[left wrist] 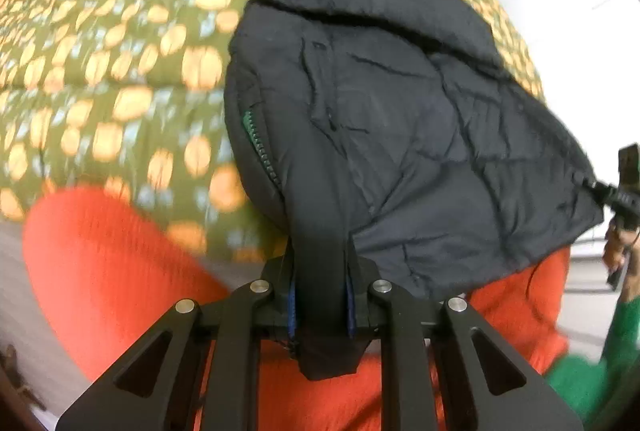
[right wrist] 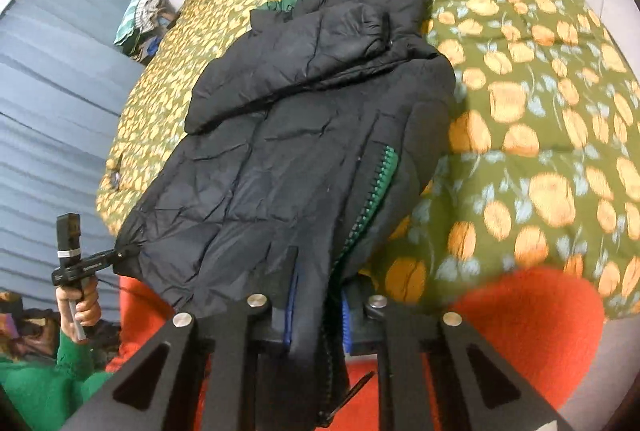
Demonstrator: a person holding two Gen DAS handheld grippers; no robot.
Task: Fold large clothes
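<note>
A large black puffer jacket [left wrist: 400, 119] with a green-lined zipper [left wrist: 256, 139] lies on the bed, its sleeve folded across the top. It also shows in the right wrist view [right wrist: 288, 151]. My left gripper [left wrist: 320, 271] is shut on one corner of the jacket's bottom hem. My right gripper [right wrist: 316, 291] is shut on the other hem corner, next to the zipper [right wrist: 376, 191]. The hem is lifted off the bed between the two grippers. Each view shows the other gripper at the opposite hem corner [left wrist: 620, 191] [right wrist: 92, 263].
The bed carries an olive cover with an orange floral print [left wrist: 120, 71] [right wrist: 540, 111]. Orange-clad legs [left wrist: 120, 271] [right wrist: 528, 319] are below the grippers. Blue slatted blinds [right wrist: 48, 111] and a pile of cloth [right wrist: 144, 15] stand beside the bed.
</note>
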